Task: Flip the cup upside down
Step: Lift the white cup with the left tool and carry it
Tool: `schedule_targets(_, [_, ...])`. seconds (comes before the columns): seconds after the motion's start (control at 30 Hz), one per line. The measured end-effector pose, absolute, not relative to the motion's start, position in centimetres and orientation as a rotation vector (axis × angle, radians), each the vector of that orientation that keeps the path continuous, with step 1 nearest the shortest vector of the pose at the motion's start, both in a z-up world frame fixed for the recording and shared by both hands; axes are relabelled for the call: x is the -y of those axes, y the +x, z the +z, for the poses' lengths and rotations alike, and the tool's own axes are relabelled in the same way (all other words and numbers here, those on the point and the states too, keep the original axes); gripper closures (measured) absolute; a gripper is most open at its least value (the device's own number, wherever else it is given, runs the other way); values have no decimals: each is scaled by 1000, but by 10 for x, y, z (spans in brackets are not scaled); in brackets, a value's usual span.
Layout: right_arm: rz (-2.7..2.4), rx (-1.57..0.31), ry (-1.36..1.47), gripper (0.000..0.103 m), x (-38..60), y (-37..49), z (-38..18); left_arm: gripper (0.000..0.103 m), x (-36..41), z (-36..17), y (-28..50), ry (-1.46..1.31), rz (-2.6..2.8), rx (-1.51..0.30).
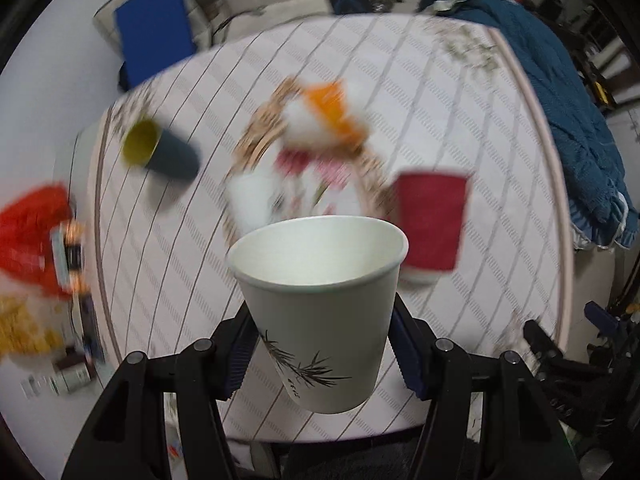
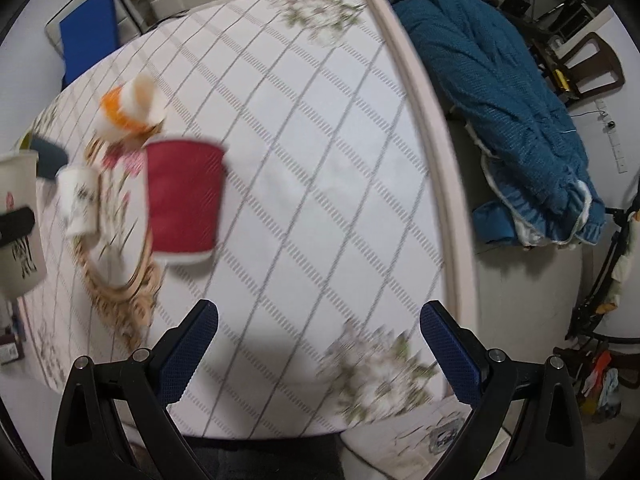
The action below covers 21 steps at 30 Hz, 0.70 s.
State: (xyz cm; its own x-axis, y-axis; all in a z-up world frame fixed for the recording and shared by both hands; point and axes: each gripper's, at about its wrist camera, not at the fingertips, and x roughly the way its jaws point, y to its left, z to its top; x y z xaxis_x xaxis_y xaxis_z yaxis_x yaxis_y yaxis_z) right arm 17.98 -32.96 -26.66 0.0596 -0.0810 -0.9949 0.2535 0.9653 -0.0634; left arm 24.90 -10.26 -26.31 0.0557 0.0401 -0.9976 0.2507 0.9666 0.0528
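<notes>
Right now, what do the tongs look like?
Both tongs, left and right, have shiny black plastic arms with triangular cut-outs and round silver bolts. Their fingertips carry dark blue pads with a bumpy, ribbed texture. No cables, markings or sleeves show.

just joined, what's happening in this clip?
The left gripper is shut on a white paper cup with a bamboo print, held off the table with its mouth up, so the flip isn't done yet. The right gripper is empty, its jaws wide open above the quilted cover. On the table: a red cup that appears to stand mouth down, a dark cup with a yellow inside lying on its side, and another white cup on a patterned mat.
</notes>
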Motion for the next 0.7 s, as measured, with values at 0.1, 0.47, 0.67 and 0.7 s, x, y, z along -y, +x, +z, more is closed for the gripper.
schedule_targets(0.1, [-219, -1513, 135, 0, 302, 163, -275, 44, 64, -282, 226, 205, -118, -1560])
schedule_targets(0.47, [-103, -1585, 147, 0, 217, 147, -326, 44, -9, -376, 195, 134, -55, -1722])
schedule_targets(0.67, [-119, -1611, 145, 0, 195, 150, -350, 44, -23, -410, 200, 63, -49, -1775])
schedule_targets(0.7, [-123, -1614, 143, 0, 194, 150, -353, 44, -25, -414, 201, 63, -46, -1777])
